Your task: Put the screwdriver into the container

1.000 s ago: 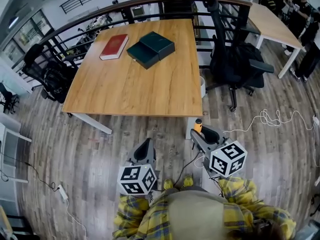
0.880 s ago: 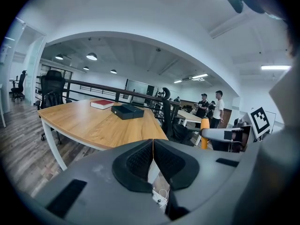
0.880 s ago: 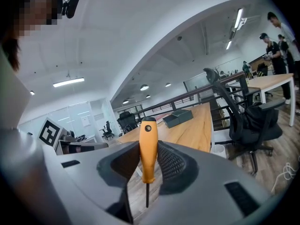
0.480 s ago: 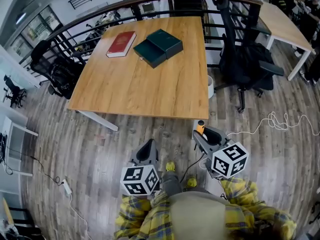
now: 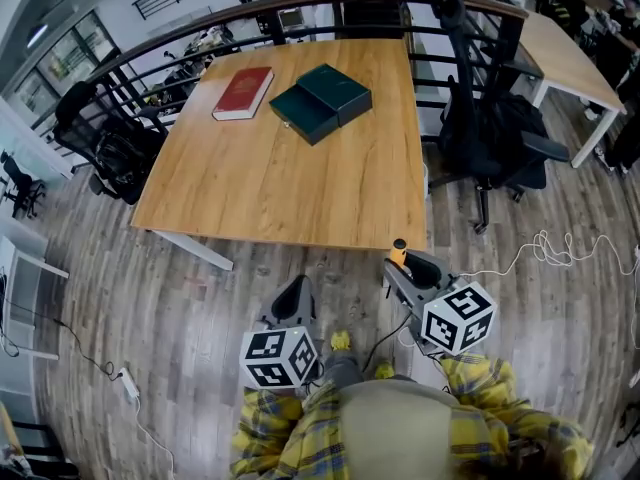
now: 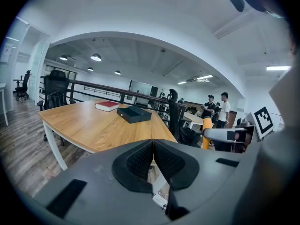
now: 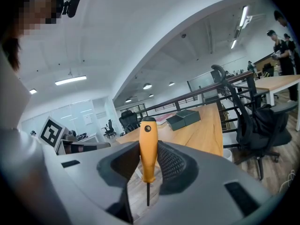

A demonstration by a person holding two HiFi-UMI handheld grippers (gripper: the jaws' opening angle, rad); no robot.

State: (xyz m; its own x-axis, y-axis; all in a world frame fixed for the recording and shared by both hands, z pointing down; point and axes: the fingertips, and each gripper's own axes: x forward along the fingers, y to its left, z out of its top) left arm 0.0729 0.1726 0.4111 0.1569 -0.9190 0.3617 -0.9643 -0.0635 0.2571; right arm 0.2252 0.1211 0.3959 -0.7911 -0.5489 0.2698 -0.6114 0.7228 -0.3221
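Two ribbed pads (image 7: 172,164) of the right gripper (image 7: 149,159) pinch the screwdriver (image 7: 148,142) by its orange handle. Black-capped handle end sticks out past the jaw tips; thin dark shaft points back toward the gripper body.

Left gripper (image 6: 153,159): pads pressed together, nothing between them.

Head view: both grippers held low in front of the person, over the wood floor (image 5: 200,298), short of the table's near edge. Right one is forward, just off the near right corner; left one sits further back. Marker cubes (image 5: 458,318) face up. Yellow plaid sleeves (image 5: 500,398) behind them.

Table (image 5: 290,188): light wood. Dark green container (image 5: 320,100) lies toward the far side, in two offset parts that touch, well apart from the screwdriver. Red book (image 5: 243,93) just left of it.

Black office chair (image 5: 495,138) at the table's right, another (image 5: 100,138) at its left. White cable (image 5: 560,248) loops on the floor to the right.
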